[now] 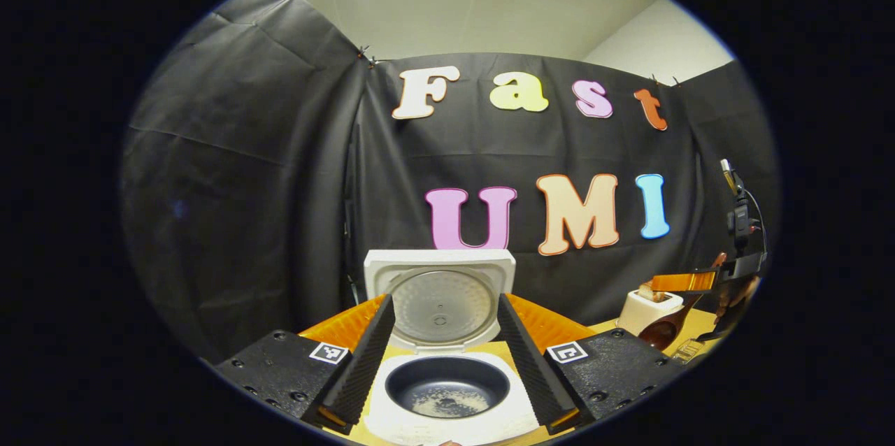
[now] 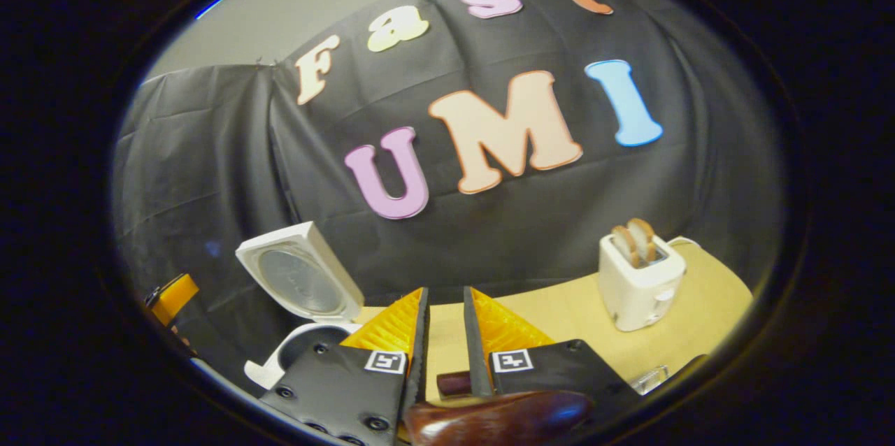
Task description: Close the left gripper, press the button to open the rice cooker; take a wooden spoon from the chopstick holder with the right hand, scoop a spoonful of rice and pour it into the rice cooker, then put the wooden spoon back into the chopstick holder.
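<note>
Left claw [image 1: 447,369] spread wide, nothing between its 2 fingers, hanging just over the white rice cooker [image 1: 419,425]. Cooker lid [image 1: 440,299] stands up & open; dark inner pot [image 1: 447,386] has a thin scatter of rice grains at the bottom.

Right claw [image 2: 442,355] nearly pressed together, narrow gap left, pinching the dark glossy wooden spoon [image 2: 500,414]: its bowl sits right under the camera, a stub of handle [image 2: 454,383] pokes out between the fingers. In the left gripper view the same spoon [image 1: 664,331] & the right claw show far right, over the tan surface [image 1: 699,324].

Count: 1 cooker, 1 spoon, 1 white toaster [image 2: 640,289] w/ 2 toast slices [image 2: 633,240] sticking up. Toaster stands on the surface, well apart from the cooker. Right gripper view has the cooker [image 2: 280,362] at lower left, lid [image 2: 301,278] tilted back. Small clear thing at that view's lower right edge, can't tell what it is.

Square black-&-white marker tags on each claw, 2 apiece; no readable writing.
</note>
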`<action>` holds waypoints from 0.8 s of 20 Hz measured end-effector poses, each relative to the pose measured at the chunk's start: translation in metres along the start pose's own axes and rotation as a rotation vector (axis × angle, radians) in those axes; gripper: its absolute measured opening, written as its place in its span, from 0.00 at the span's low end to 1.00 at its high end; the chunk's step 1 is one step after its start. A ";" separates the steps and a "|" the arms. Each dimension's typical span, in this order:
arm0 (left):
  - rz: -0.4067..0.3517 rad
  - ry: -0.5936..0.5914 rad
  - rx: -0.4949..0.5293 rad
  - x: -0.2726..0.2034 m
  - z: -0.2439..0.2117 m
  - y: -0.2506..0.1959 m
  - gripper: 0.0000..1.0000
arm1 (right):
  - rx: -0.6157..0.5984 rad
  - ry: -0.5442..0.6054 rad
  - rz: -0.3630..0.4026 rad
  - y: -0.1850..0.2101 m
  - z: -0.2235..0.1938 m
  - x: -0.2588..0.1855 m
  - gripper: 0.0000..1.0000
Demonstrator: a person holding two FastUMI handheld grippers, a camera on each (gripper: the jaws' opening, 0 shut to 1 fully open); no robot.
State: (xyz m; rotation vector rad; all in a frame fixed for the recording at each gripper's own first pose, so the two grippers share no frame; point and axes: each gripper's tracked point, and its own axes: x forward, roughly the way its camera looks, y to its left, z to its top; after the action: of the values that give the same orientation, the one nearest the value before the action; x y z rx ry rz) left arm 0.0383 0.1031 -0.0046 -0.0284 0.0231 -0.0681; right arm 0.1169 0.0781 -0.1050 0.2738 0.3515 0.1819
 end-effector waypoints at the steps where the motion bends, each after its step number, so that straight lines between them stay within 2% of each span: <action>1: -0.011 0.000 0.002 0.002 0.002 -0.009 0.87 | 0.004 -0.006 -0.026 -0.018 0.003 -0.005 0.29; 5: -0.043 -0.003 0.013 0.010 0.005 -0.043 0.87 | 0.003 -0.005 -0.121 -0.086 0.002 -0.024 0.32; 9: -0.053 0.002 0.031 0.010 0.006 -0.065 0.88 | 0.010 0.029 -0.195 -0.146 -0.016 -0.035 0.30; 16: -0.037 0.013 0.062 0.006 0.005 -0.087 0.87 | 0.031 0.093 -0.259 -0.208 -0.059 -0.042 0.30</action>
State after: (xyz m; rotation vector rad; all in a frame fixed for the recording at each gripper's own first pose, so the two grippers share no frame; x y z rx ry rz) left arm 0.0385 0.0163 0.0032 0.0336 0.0333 -0.1060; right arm 0.0836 -0.1142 -0.2066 0.2481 0.4782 -0.0655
